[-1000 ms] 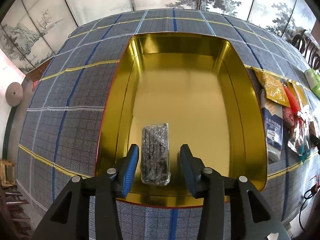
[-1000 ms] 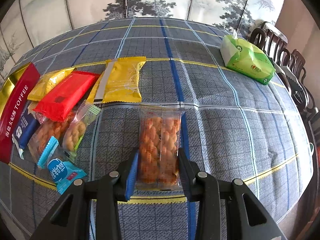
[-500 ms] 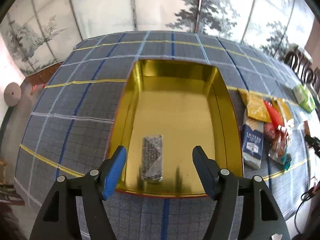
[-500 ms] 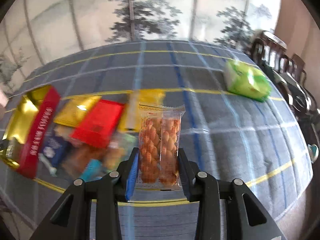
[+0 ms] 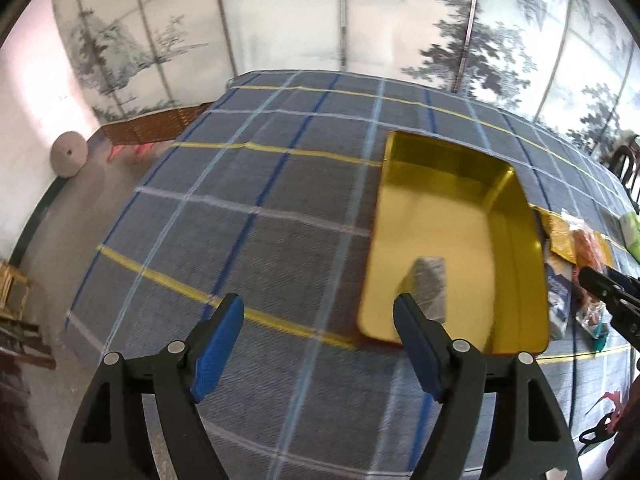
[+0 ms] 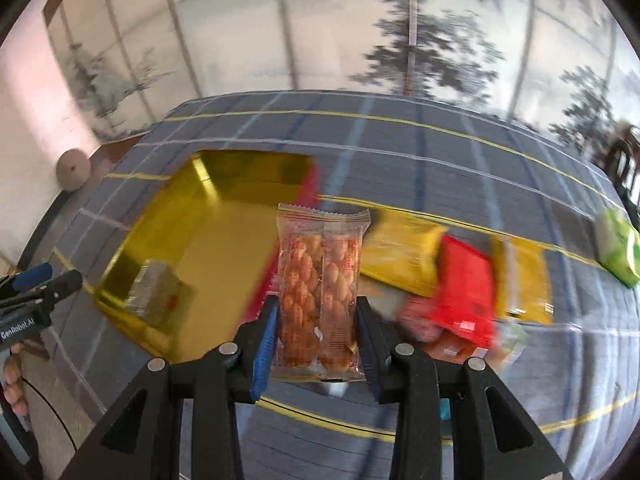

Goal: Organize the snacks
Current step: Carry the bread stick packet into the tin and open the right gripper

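A gold tin tray [image 5: 516, 248] sits on the plaid tablecloth, with a dark wrapped snack [image 5: 430, 284] in its near end. My left gripper [image 5: 318, 344] is open and empty, above the cloth left of the tray. My right gripper [image 6: 316, 348] is shut on a clear packet of orange twisted snacks [image 6: 320, 276], held upright in the air right of the tray [image 6: 208, 240]. The dark snack also shows in the right wrist view [image 6: 154, 292].
Several snack packets lie right of the tray: yellow [image 6: 404, 256], red [image 6: 464, 292], another yellow [image 6: 520, 280]. A green pack [image 6: 616, 244] lies far right. The left gripper's tip shows at the left edge [image 6: 36, 288]. Chairs stand beyond the table's right side.
My left gripper opened, let go of the dark snack in the tray, and drew back to the left. My right gripper lifted the twisted-snack packet off the table and swung left toward the tray.
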A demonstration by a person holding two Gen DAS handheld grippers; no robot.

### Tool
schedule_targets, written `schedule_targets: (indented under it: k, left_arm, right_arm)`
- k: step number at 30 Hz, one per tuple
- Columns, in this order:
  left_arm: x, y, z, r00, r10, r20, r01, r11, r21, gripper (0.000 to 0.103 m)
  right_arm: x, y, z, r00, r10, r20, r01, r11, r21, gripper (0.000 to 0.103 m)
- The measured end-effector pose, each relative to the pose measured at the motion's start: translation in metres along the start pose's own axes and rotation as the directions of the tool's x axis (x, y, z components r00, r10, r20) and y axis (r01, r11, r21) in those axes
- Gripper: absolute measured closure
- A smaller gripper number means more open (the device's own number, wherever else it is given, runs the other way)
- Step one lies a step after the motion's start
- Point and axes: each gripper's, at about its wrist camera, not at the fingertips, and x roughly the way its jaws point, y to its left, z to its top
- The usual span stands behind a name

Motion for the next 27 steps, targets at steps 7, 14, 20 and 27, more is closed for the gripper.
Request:
schedule_targets:
  k: [7, 14, 20, 27]
  left_arm:
    - [0.001, 0.02, -0.01, 0.999, 0.037, -0.016, -0.037, 0.999, -0.033, 0.029]
    - [0.003, 0.026, -0.015, 0.998, 0.051, -0.024, -0.052, 0.998, -0.035, 0.028]
    - [0.006, 0.03, -0.015, 0.998, 0.046, -0.034, -0.048, 0.998, -0.051, 0.028]
    - [0.008, 0.035, -0.017, 0.998, 0.034, -0.05, -0.037, 0.997, -0.07, 0.028]
  right_arm:
    - [0.022, 0.048, 0.011, 0.999, 0.033, -0.031, -0.035, 0.997, -0.07, 0.066]
    - [0.042, 0.068, 0.01, 0.997, 0.035, -0.065, -0.042, 0.993, -0.109, 0.066]
    - [0.049, 0.079, 0.008, 0.997, 0.017, -0.074, -0.028, 0.988, -0.15, 0.066]
    - [0.063, 0.091, 0.008, 0.994, 0.013, -0.104, -0.031, 0.984, -0.176, 0.066]
